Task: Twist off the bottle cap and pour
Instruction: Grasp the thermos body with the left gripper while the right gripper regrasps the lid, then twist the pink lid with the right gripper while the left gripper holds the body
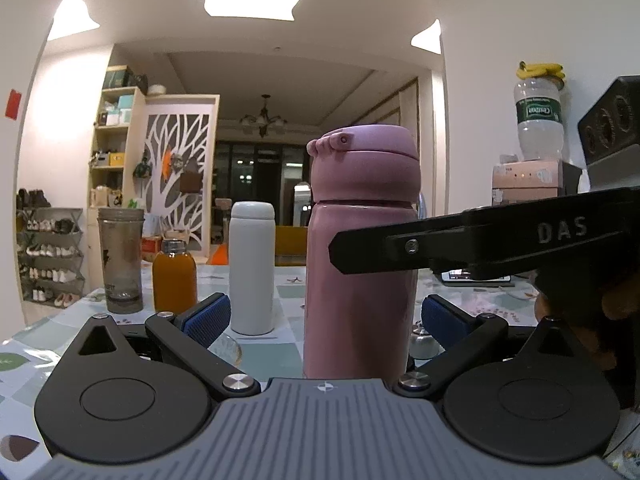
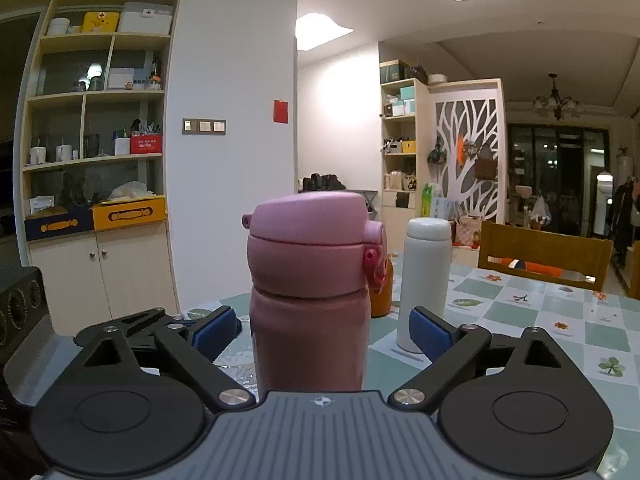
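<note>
A pink thermos bottle (image 1: pixel 356 288) with a pink flip cap (image 1: pixel 364 164) stands upright on the table, close in front of both cameras. My left gripper (image 1: pixel 326 316) is open, its blue pads (image 1: pixel 208 318) wide on either side of the bottle's body, not touching it. My right gripper (image 2: pixel 322 330) is open too, its blue pads (image 2: pixel 430 334) either side of the same bottle (image 2: pixel 310 340), below the cap (image 2: pixel 312 244). The right gripper's black arm (image 1: pixel 480 240) reaches in from the right in the left wrist view.
A white bottle (image 1: pixel 253 268), an orange juice bottle (image 1: pixel 175 278) and a grey tumbler (image 1: pixel 121 260) stand behind on the checked tablecloth (image 2: pixel 540 312). A glass dish (image 1: pixel 228 346) lies by the pink bottle. A black box (image 2: pixel 20 308) sits left. A wooden chair (image 2: pixel 544 254) stands beyond.
</note>
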`<action>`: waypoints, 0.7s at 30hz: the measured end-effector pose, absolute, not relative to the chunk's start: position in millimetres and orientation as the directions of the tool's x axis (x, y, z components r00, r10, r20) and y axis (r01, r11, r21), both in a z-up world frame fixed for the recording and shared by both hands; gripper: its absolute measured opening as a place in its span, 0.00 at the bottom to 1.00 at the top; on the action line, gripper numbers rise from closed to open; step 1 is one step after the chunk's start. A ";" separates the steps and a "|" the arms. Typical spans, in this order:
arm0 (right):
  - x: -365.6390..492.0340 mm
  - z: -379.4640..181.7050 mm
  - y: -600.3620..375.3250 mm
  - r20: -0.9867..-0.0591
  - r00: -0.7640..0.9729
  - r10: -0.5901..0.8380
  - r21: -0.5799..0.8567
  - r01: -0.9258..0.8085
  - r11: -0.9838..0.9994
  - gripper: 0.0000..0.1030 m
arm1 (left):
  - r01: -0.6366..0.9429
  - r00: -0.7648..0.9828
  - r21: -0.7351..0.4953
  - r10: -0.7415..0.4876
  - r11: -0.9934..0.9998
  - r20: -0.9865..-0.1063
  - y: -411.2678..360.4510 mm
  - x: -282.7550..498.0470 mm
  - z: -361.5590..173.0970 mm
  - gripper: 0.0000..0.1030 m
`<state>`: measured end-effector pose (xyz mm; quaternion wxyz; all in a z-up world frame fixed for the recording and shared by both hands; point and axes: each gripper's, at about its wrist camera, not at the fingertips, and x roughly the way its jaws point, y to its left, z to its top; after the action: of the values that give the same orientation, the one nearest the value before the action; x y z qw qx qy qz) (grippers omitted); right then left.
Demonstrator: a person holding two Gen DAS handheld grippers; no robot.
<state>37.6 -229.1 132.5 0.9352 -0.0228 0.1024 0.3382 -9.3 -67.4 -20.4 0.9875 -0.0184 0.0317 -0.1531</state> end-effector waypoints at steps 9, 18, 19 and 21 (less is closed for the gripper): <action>40.2 152.5 -226.1 -0.163 0.743 0.650 -0.026 -0.661 0.750 0.96 | 0.329 0.940 -0.061 -0.333 0.942 -0.071 -71.4 0.1 -20.4 0.88; 38.9 165.8 -225.6 -0.156 0.753 0.639 -0.051 -0.653 0.756 0.91 | 0.354 0.933 -0.033 -0.355 0.935 -0.066 -79.8 1.8 -21.8 0.65; 38.6 166.1 -227.3 -0.159 0.756 0.635 -0.044 -0.648 0.760 0.90 | 0.352 0.933 -0.032 -0.353 0.936 -0.064 -80.5 1.7 -22.1 0.65; 38.1 166.3 -231.2 -0.163 0.764 0.624 -0.026 -0.636 0.771 0.89 | 0.348 0.935 -0.029 -0.349 0.937 -0.062 -81.8 1.4 -22.6 0.65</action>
<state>38.1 -231.2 166.3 0.9384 -0.0399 0.0724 0.3356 1.4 -81.8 -22.6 0.9836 -0.0086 0.0331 -0.1770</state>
